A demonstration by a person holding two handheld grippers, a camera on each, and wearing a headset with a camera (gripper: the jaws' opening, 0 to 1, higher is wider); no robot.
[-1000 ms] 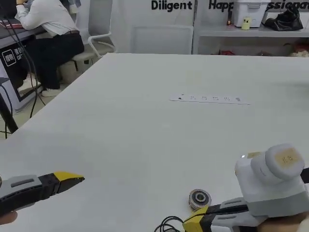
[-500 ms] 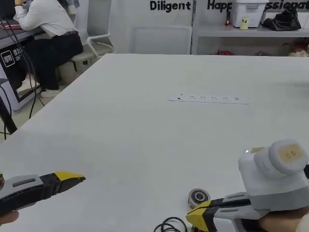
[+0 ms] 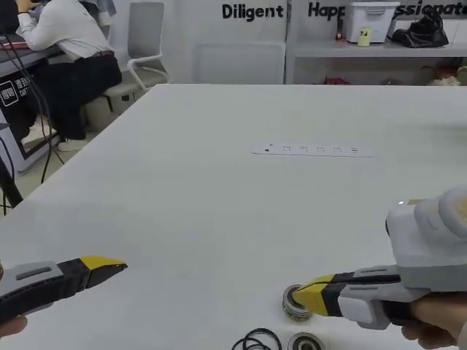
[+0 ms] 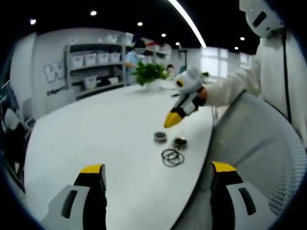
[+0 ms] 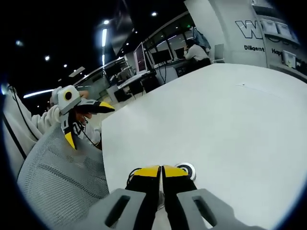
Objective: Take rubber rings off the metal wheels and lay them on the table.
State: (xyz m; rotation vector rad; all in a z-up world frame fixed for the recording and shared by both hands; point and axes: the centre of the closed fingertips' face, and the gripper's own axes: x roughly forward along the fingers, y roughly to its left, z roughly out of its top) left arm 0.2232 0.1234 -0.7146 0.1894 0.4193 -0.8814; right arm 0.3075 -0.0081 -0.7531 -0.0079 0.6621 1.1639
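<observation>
A metal wheel (image 3: 292,304) lies near the table's front edge, and a second wheel (image 3: 305,341) sits just in front of it. Loose black rubber rings (image 3: 257,340) lie to their left. My right gripper (image 3: 310,296) is shut, its yellow tip touching or just over the right side of the farther wheel. Its own view has the shut tips (image 5: 161,170) beside that wheel (image 5: 187,169). My left gripper (image 3: 106,266) hovers at the front left, far from the wheels. Its jaws (image 4: 157,167) stand open and empty, facing both wheels (image 4: 160,137) (image 4: 180,142) and the rings (image 4: 171,157).
A white power strip (image 3: 311,149) lies mid-table. A person sits at a desk (image 3: 66,44) beyond the far left corner, near a chair (image 3: 146,36). Shelves with a storage box (image 3: 372,18) line the back wall. A mesh chair back (image 4: 259,143) is close behind the front edge.
My right gripper has risen from the bottom edge and reached left, so its tip now meets the wheel. The view has tilted, bringing the second wheel in. The left gripper has stayed put.
</observation>
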